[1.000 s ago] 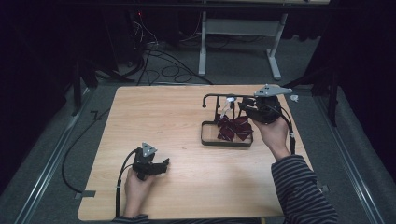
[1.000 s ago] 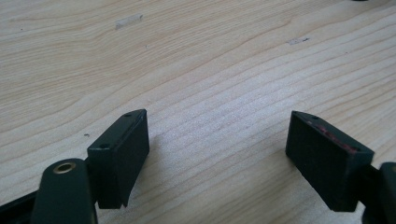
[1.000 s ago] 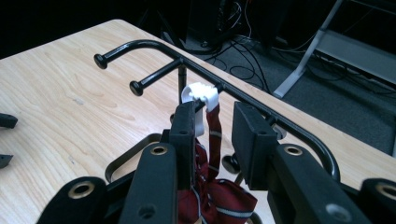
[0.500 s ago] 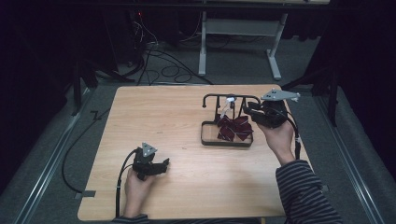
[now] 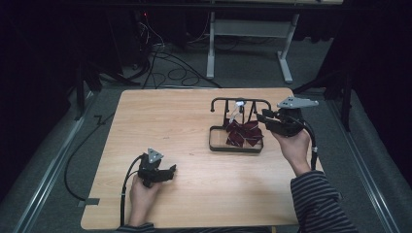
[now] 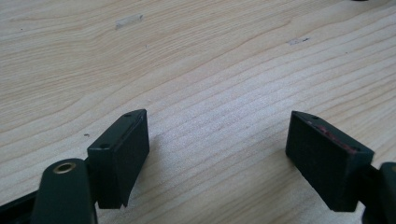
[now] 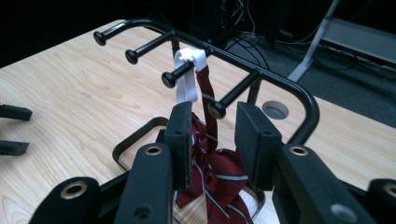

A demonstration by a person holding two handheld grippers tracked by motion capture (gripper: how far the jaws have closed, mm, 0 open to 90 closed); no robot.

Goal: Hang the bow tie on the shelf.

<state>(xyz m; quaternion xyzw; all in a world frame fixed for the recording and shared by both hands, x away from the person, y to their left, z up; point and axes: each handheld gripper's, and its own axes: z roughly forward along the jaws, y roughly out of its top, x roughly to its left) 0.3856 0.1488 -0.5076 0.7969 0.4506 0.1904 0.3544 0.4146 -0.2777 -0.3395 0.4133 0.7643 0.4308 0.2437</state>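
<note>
While the left gripper [image 5: 168, 171] stays spread wide on the wooden tabletop [image 5: 184, 126], the right gripper [image 7: 212, 140] has drawn back, parted, from the dark-red striped tie [image 7: 212, 163] hanging on the black metal peg rack [image 7: 243, 60].

A pale wooden counter [image 5: 194, 116] stands on grey carpeted floor [image 5: 388, 160]; black cables [image 5: 165, 63] trail beside a white metal desk frame [image 5: 286, 48].

Left gripper [image 5: 167, 171] sits low near the person with its jaws wide apart; right gripper [image 5: 262, 117] is held higher, jaws partly parted.
</note>
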